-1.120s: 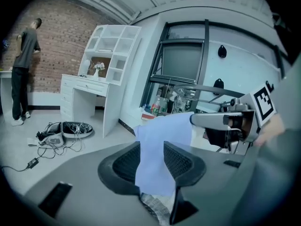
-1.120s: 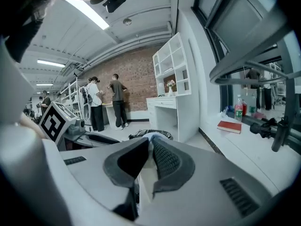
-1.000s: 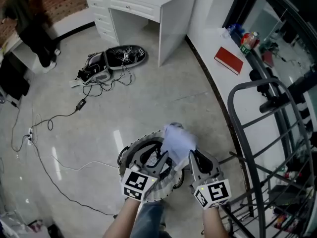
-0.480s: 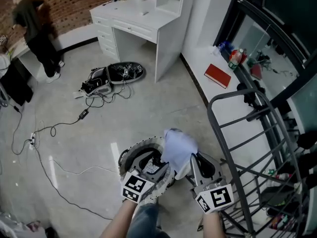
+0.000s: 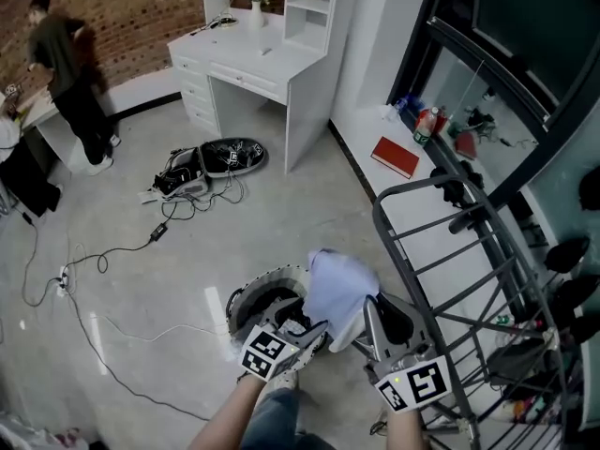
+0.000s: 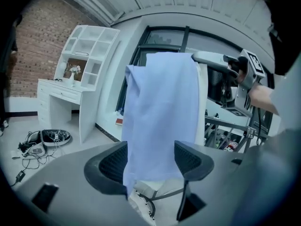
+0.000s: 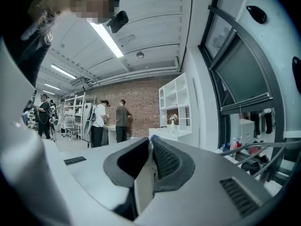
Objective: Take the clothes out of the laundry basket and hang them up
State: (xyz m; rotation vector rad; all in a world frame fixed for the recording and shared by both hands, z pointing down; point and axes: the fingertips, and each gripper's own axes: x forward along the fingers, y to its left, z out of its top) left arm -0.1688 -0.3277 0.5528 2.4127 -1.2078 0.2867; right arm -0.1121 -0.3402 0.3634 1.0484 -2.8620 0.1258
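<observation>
A light blue garment (image 5: 337, 284) hangs above the round laundry basket (image 5: 246, 300), just left of the grey drying rack (image 5: 450, 251). My right gripper (image 5: 370, 309) is shut on the garment's top; a pale strip of the cloth (image 7: 145, 187) shows between its closed jaws (image 7: 151, 161). In the left gripper view the garment (image 6: 162, 112) drapes down from the right gripper (image 6: 200, 58). The left gripper (image 6: 150, 161) has just been opening its jaws. They stand wide on either side of the cloth's lower part without pressing it. In the head view it (image 5: 305, 331) is over the basket.
A white desk (image 5: 253, 59) stands at the back. A dark bag and cables (image 5: 206, 157) lie on the floor. A red book (image 5: 394, 156) and bottles (image 5: 422, 120) sit on the window ledge. A person (image 5: 70, 73) stands far left.
Both grippers have risen, and the garment hangs higher over the basket, nearer the rack. The left jaws have spread apart. The head view has tilted up.
</observation>
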